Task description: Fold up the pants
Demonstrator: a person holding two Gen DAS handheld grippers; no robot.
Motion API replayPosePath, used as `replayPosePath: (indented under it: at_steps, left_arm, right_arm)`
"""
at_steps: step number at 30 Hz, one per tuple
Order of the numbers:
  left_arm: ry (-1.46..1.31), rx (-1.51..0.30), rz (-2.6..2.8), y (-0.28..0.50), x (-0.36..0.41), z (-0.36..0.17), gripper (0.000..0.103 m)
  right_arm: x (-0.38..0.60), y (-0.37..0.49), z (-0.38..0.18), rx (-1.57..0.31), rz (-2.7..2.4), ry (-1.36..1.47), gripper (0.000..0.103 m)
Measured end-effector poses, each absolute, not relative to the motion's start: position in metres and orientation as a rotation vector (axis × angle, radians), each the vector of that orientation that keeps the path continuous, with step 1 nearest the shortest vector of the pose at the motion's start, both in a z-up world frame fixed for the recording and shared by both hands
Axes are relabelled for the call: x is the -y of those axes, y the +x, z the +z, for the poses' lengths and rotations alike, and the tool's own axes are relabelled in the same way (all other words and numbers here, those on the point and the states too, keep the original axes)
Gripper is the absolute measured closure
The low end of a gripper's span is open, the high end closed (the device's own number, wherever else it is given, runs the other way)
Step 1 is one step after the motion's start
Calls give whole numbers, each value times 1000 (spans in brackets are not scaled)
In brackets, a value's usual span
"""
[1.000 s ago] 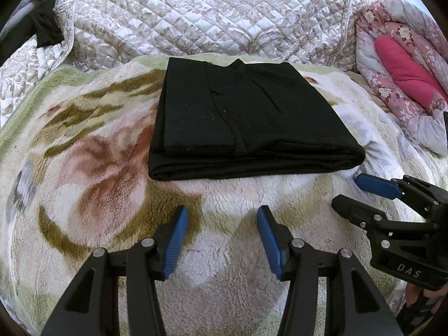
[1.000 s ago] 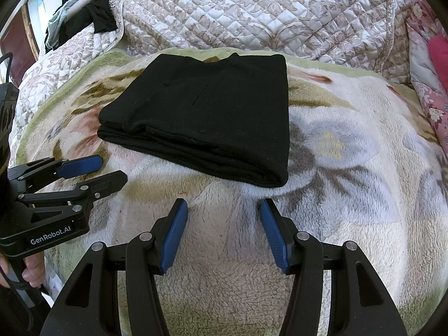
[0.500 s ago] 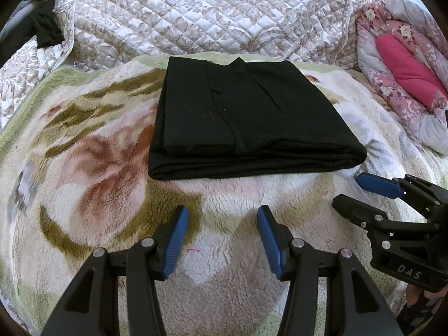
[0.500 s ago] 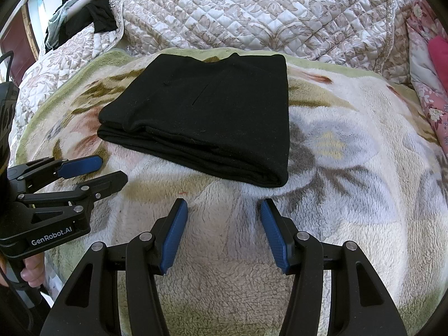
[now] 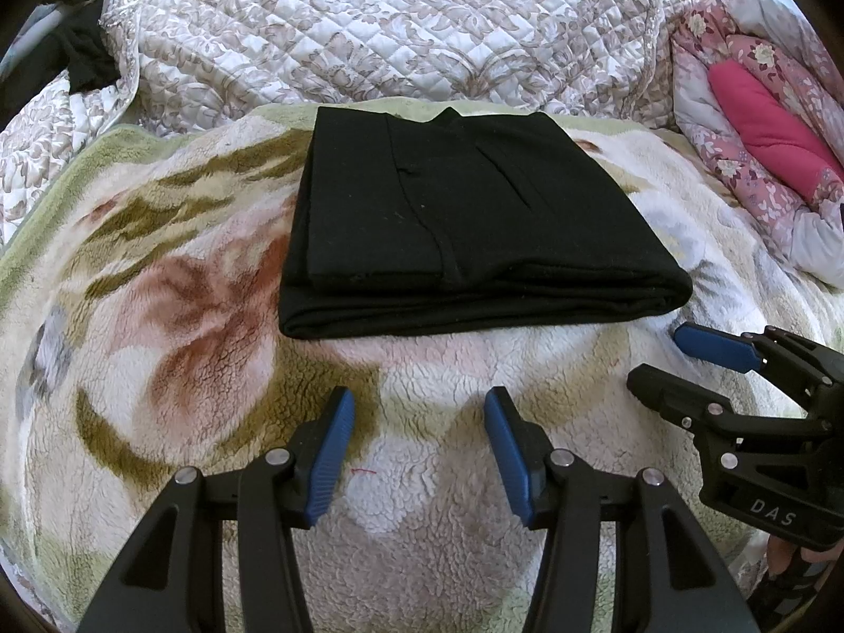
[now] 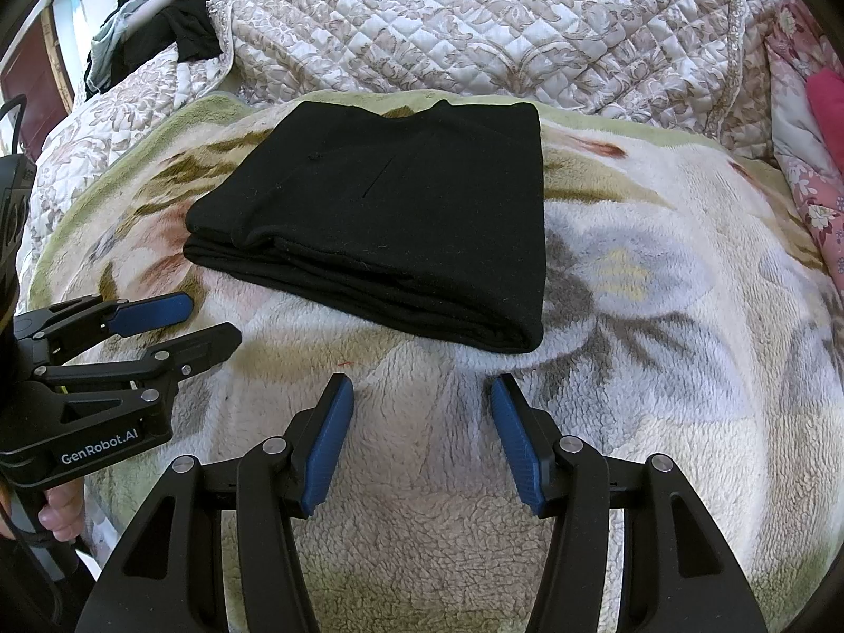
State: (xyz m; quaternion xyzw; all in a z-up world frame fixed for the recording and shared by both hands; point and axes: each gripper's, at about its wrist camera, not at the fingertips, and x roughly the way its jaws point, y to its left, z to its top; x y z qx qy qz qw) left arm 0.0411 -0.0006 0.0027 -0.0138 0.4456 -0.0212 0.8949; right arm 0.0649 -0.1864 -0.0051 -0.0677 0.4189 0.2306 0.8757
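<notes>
Black pants (image 5: pixel 464 221): matt knit cloth, soft, with small lint specks. Fleece blanket (image 5: pixel 174 316): thick, fuzzy, rough pile, printed with flowers. Quilted bedspread (image 5: pixel 380 21): smooth stitched cloth with slight sheen. Left gripper (image 5: pixel 415 416) and right gripper (image 6: pixel 422 401): matt black plastic, ribbed blue pads (image 6: pixel 327 448), shiny metal rivets (image 6: pixel 274 444).

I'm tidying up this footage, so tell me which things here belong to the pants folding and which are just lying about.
Part of the job:
black pants, folded on the fleece blanket
left gripper, open
right gripper, open

Lying about:
quilted bedspread
pink floral quilt
dark clothes at the far left
</notes>
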Motion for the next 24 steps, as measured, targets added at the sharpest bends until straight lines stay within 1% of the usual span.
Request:
replayPosePath:
  at_steps: [24]
  left_arm:
    - [-25,-926,-44,41,1,3,48]
  right_arm:
    - [189,63,-5,-848,524,-159,47]
